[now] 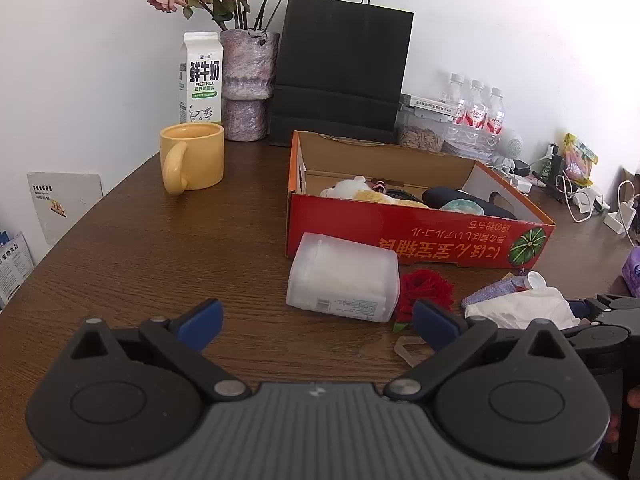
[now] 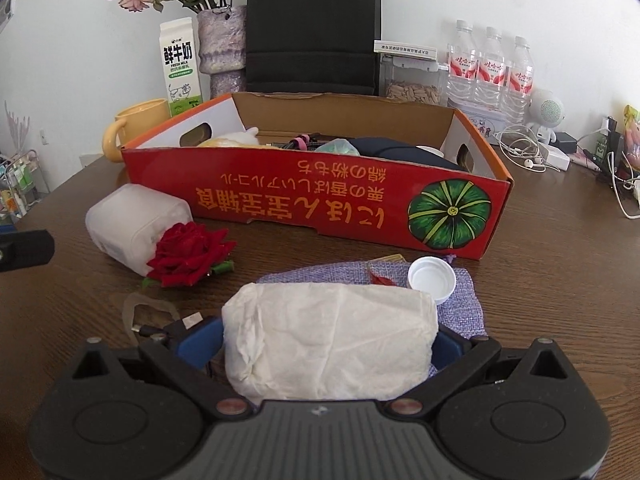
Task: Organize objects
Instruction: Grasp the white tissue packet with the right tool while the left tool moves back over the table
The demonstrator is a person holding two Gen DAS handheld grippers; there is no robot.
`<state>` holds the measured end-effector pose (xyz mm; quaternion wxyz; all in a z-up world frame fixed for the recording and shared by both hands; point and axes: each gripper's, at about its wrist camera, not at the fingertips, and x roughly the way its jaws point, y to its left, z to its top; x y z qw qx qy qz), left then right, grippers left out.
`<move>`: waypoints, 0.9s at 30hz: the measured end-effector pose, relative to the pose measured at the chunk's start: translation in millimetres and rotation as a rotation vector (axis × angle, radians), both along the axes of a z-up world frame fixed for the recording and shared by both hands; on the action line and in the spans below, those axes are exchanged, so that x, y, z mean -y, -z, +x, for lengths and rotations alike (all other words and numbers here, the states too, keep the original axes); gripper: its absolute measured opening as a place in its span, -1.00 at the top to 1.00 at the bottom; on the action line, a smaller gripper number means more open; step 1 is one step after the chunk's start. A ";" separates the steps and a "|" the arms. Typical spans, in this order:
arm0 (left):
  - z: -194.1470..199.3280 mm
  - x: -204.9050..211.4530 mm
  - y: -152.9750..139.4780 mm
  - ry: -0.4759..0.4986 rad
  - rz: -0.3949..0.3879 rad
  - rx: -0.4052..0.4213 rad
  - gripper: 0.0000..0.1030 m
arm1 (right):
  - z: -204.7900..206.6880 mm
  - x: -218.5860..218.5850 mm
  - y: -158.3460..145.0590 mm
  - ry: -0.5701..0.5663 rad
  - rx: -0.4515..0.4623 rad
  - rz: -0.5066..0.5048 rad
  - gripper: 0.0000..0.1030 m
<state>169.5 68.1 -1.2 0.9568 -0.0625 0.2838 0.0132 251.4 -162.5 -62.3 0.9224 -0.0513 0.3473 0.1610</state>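
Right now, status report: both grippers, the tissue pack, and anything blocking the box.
Left gripper open, empty. Right gripper shut on the tissue pack. Red box straight ahead. White cap and purple cloth lie between.

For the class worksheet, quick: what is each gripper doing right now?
Left gripper: open, holding nothing.
Right gripper: closed on the tissue pack.

The box (image 2: 312,200) is red with yellow lettering and a green striped pumpkin. The mug (image 1: 193,157) is yellow, the rose (image 2: 190,254) deep red, the pouch (image 2: 460,300) lilac, the counter (image 1: 160,248) dark wood-grain brown.
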 end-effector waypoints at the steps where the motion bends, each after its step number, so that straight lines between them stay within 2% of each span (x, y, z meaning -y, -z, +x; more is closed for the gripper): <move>1: -1.0 -0.9 -0.1 -0.004 -0.002 -0.001 -1.00 | -0.7 0.2 0.3 0.002 0.006 0.003 -0.96; 7: -5.4 -3.2 -1.2 -0.012 -0.008 0.001 -1.00 | -12.4 -3.8 -2.2 -0.026 0.067 -0.041 -0.82; 10: -6.1 -2.7 -1.8 -0.012 -0.011 0.004 -1.00 | -19.8 -2.1 -7.7 -0.041 0.102 -0.033 -0.71; 15: -5.2 0.2 -2.6 -0.008 -0.011 0.003 -1.00 | -25.9 0.7 -12.4 -0.062 0.116 -0.025 -0.66; 18: -5.9 2.2 -3.3 -0.003 -0.014 0.007 -1.00 | -26.5 4.7 -12.6 -0.062 0.117 0.002 -0.65; 24: -1.1 4.7 -5.0 -0.002 -0.014 0.011 -1.00 | -34.1 16.8 -26.5 -0.059 0.153 0.088 -0.41; 27: 3.7 7.8 -4.2 -0.004 -0.012 0.006 -1.00 | -35.3 22.0 -30.6 -0.045 0.165 0.097 -0.41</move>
